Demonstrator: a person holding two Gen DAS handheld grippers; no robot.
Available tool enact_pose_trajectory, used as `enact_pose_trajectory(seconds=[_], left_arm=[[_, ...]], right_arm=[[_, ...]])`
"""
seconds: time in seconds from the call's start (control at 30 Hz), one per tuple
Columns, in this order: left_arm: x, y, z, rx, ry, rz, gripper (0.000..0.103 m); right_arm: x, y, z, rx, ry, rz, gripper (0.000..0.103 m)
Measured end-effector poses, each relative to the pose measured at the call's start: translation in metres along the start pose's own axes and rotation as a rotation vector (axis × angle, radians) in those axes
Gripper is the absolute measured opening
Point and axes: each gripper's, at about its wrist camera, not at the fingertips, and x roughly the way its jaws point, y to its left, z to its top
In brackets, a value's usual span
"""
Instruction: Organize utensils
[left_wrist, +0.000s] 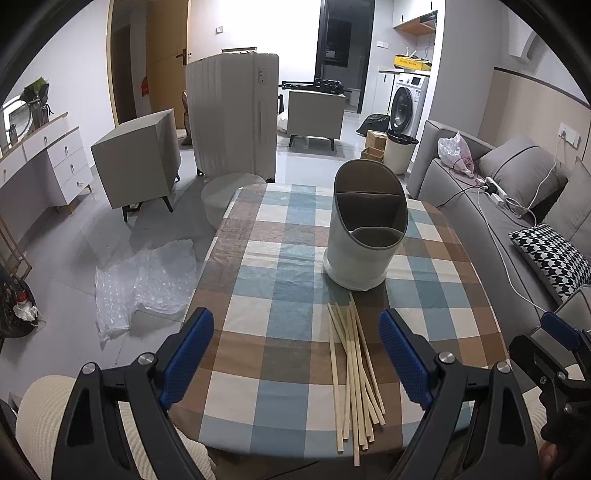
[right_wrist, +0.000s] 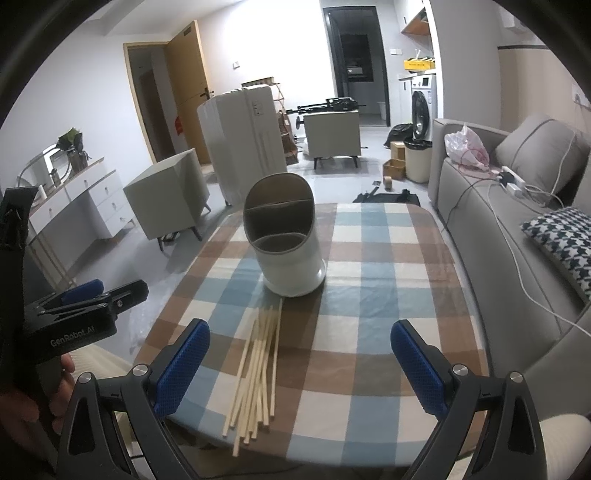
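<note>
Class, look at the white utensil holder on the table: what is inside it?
The utensil holder shows three gray-lined compartments with nothing visible inside; their bottoms are hidden. The chopsticks lie outside on the tablecloth.

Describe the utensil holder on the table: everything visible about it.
The utensil holder is a white, smooth, plastic-looking cylinder with a grey rim and grey-brown interior. Its top is cut at a slant, high at the back, and dividers split it into compartments, all apparently empty. It stands upright on the checked tablecloth, just beyond the chopsticks, whose tips reach nearly to its base. Neither claw touches it.
</note>
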Motion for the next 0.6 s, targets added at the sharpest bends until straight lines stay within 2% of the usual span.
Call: enact_pose_trajectory(seconds=[0.6], left_arm=[[0.0004, -0.0003, 0.0007, -0.001, -0.002, -0.013, 0.088]], right_arm=[[0.0023, -0.0019, -0.0010, -0.002, 0.009, -0.001, 0.099]])
